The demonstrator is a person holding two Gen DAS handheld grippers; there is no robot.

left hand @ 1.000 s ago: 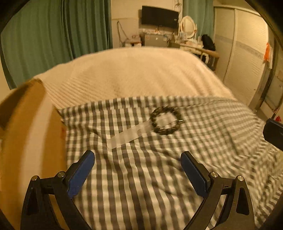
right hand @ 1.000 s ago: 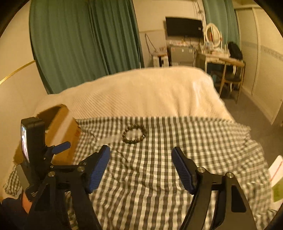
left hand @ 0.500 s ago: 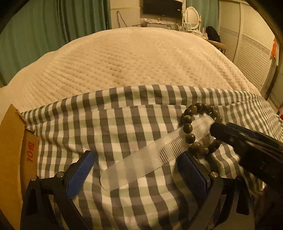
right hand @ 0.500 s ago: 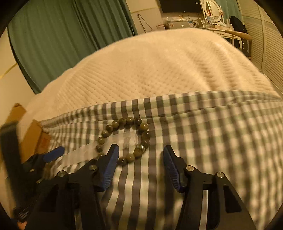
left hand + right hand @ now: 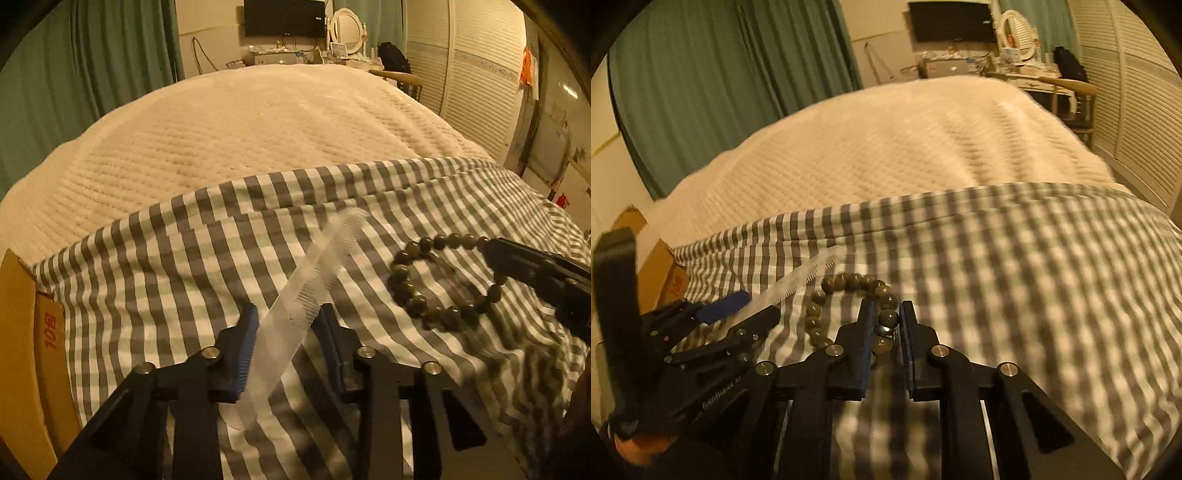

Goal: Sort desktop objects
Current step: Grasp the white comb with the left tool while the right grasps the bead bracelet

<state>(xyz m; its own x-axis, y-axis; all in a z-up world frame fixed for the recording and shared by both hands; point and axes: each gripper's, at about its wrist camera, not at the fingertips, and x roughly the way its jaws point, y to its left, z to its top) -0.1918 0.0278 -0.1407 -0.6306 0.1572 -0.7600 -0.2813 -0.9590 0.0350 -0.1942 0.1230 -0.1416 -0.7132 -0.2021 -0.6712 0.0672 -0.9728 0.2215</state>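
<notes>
A clear plastic comb sits between the blue pads of my left gripper. The jaws are closing and pinch it near its middle, its toothed end pointing up and away. A dark bead bracelet lies on the grey checked cloth just to the comb's right. My right gripper is closing on the near side of the bracelet, with a bead and its metal clasp squeezed between the pads. In the left wrist view one of its black fingers covers the bracelet's right side. The left gripper holds the comb at left.
A brown cardboard box stands at the left edge of the checked cloth, close to the left gripper. A cream textured blanket covers the bed beyond. Green curtains, a dressing table and louvred doors are far behind.
Both grippers came down onto the cloth and their jaws closed. The comb turned steeper between the left pads. The right pads went from wide apart to pinching the bracelet's beads.
</notes>
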